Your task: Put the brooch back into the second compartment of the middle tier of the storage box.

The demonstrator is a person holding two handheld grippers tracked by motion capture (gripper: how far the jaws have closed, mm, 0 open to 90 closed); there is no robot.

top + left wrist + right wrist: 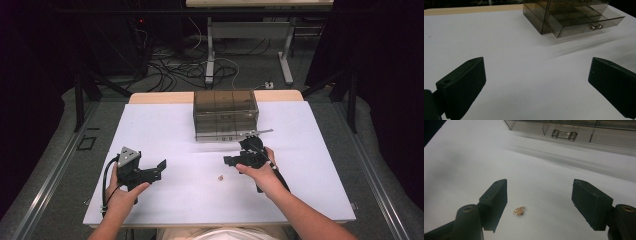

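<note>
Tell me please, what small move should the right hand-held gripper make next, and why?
Probably lower the right hand-held gripper onto the small gold trinket and shift slightly toward it. Its jaws are open, and the trinket lies on the white table close to one jaw, not centred.

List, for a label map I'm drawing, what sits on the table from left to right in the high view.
left gripper → small gold trinket → right gripper. The smoky clear drawer box sits farther back, overlapping the last two in span, so it is left unranked.
</note>
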